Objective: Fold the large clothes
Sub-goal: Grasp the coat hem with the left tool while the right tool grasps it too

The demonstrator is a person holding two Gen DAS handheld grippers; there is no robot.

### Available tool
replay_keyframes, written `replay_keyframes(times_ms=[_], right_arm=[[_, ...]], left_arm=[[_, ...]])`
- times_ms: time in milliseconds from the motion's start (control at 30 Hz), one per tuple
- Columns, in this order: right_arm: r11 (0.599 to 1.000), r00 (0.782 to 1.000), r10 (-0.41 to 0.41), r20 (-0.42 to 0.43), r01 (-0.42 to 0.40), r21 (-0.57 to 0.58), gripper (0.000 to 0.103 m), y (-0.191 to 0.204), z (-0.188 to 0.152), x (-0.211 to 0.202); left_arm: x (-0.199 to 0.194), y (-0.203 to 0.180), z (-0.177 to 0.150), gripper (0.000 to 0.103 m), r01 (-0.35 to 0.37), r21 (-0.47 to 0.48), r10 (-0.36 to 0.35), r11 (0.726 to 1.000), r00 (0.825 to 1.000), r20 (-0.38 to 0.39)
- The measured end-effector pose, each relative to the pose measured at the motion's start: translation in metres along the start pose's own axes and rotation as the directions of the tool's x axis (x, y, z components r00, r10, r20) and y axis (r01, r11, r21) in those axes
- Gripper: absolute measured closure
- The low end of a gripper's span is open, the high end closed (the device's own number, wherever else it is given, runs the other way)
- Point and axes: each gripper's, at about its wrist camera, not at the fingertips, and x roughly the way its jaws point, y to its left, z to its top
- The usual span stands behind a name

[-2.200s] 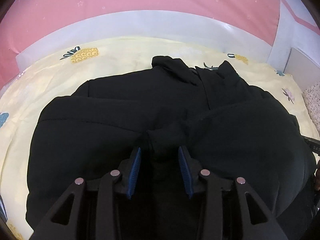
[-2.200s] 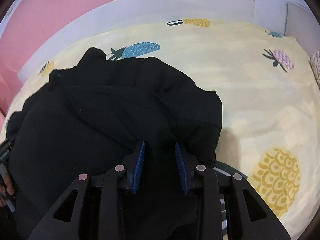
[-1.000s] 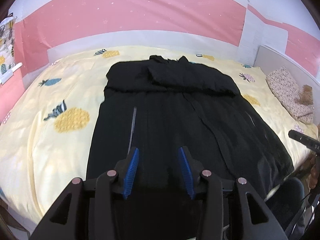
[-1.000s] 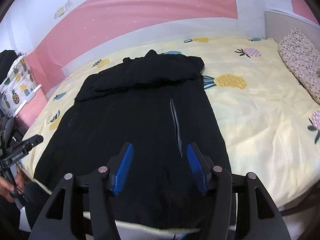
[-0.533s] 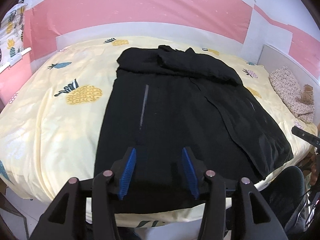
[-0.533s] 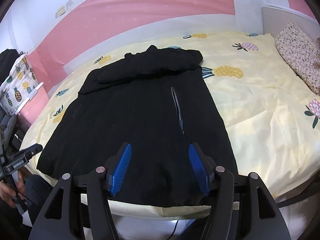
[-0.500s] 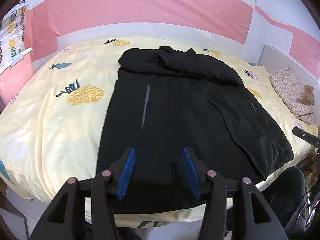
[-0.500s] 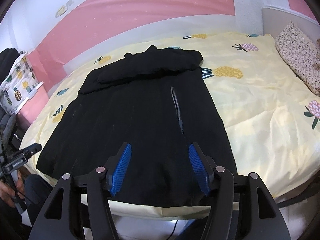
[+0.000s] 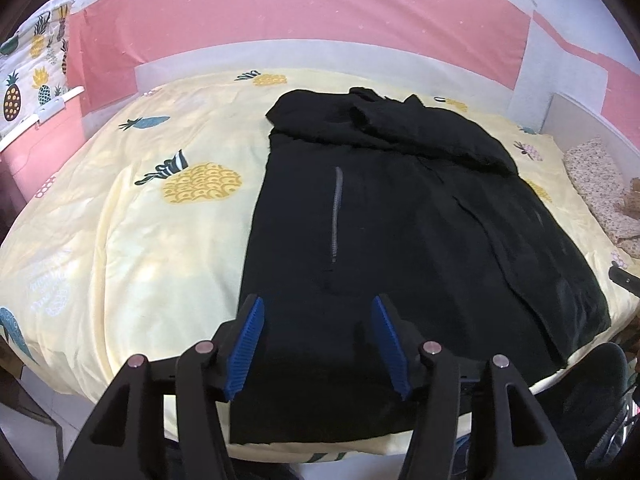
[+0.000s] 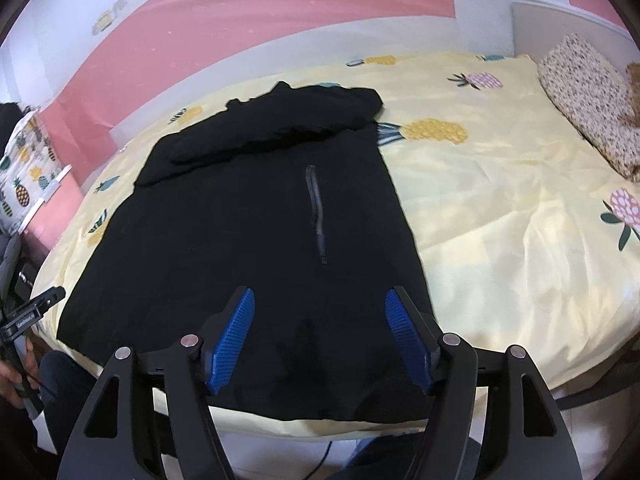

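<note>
Both claws have let go since a second ago and I'm watching them widen — left gripper [image 9: 318, 342], right gripper [image 10: 320, 336], nothing between the jaws. Big black zippered coat [image 9: 400, 216] lies flat on the yellow pineapple-print bedsheet [image 9: 120, 240], hem at the near bed edge — bare sheet either side.

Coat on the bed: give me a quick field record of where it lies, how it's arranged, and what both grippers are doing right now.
surface: bed with yellow pineapple sheet
coat: black, spread flat lengthwise, hem at the near edge
far end: sleeves folded across the top
zipper: grey, showing on the upper layer
left gripper: over the hem, jaws opening, nothing clamped
right gripper: over the hem, jaws opening, nothing clamped
pillow: patterned, at the bed's right side
</note>
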Motion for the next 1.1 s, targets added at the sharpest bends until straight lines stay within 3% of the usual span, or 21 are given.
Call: replay_keyframes(times_ms=[167,367,533,667,933,1100], right_arm=[[0.998,0.999,-0.012,-0.033,0.013,0.054,0.034,-0.026,0.001,0.012],[0.990,0.994,0.020,-0.110,-0.004,0.141,0.034,-0.058,0.000,0.034],[0.982,0.981,0.073,-0.182,-0.038,0.185,0.034,-0.069,-0.003,0.054],[0.979,0.972,0.118,-0.205,-0.079,0.188,0.034,-0.066,-0.003,0.058],[0.947,0.936,0.252,-0.245,-0.187,0.260,0.031,-0.072,-0.011,0.058],[0.914,0.927,0.296,-0.229,-0.205,0.349,0.031,-0.081,-0.009,0.065]], left_arm=[[0.014,0.014,-0.001,0.041,-0.007,-0.010,0.007,1.000,1.000,-0.027],[0.038,0.043,-0.005,0.040,0.009,-0.086,-0.017,0.996,0.995,-0.098],[0.051,0.054,-0.014,0.039,0.089,-0.172,-0.112,0.981,0.985,-0.132],[0.050,0.044,-0.023,0.039,0.168,-0.179,-0.194,0.969,0.971,-0.137],[0.043,0.044,-0.038,0.039,0.233,-0.222,-0.266,0.947,0.954,-0.136],[0.052,0.040,-0.036,0.031,0.240,-0.222,-0.275,0.945,0.951,-0.142]])
